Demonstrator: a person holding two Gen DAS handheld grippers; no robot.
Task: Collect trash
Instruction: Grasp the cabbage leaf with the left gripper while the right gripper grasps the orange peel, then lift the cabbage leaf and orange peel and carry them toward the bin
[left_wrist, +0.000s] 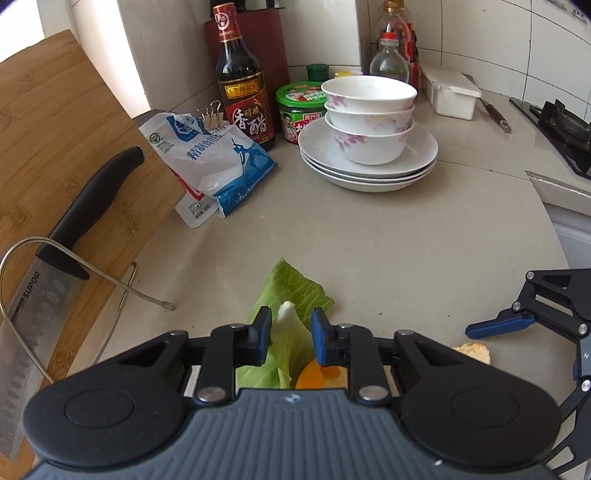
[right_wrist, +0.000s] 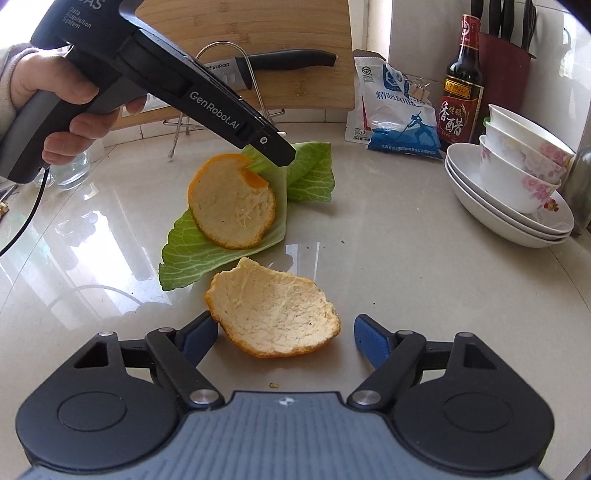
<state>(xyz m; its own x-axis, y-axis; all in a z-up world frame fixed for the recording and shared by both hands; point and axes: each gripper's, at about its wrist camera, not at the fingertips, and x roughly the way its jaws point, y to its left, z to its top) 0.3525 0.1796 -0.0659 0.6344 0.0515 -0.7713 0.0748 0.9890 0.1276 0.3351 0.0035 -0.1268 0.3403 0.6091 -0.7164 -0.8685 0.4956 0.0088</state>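
Peel (right_wrist: 273, 317) lies on the counter (right_wrist: 406, 277) between my right gripper's (right_wrist: 286, 332) spread fingers, pale pith up, its orange rim ragged. A second peel (right_wrist: 232, 206) rests on a veined green leaf (right_wrist: 192, 254) just beyond. My left gripper (left_wrist: 290, 332) is partly open, its fingers on either side of the leaf's white rib without pinching it.

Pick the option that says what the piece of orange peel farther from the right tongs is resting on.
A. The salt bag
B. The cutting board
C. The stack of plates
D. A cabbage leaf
D: the farther orange peel lies on the green cabbage leaf, while the nearer orange peel sits on the bare counter between the open right tongs.
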